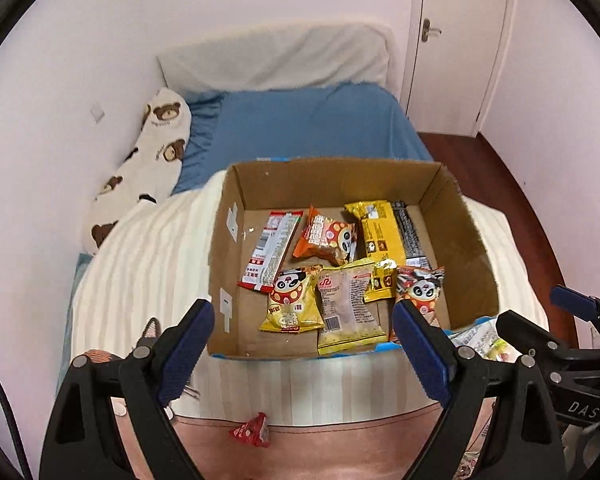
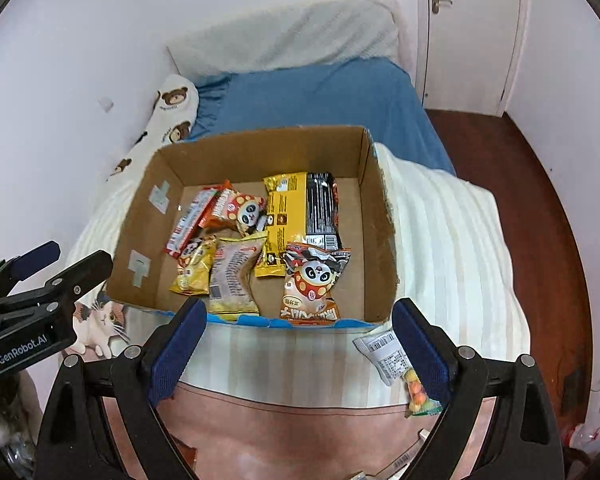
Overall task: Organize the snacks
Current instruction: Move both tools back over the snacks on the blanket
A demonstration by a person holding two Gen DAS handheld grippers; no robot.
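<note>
Small packet (image 2: pixel 396 364) beside cardboard box (image 2: pixel 380 216) partly hidden behind right gripper (image 2: pixel 300 344) finger. Black bar (image 1: pixel 410 236) half covered by yellow bar (image 1: pixel 380 236). Print on wrappers unreadable.

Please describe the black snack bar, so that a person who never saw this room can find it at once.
On the bed stands an open cardboard box. Inside, along its right wall at the far end, lies the black bar, side by side with a long yellow pack. It is the only black wrapper in the box; the other snacks are yellow, orange or red.
</note>
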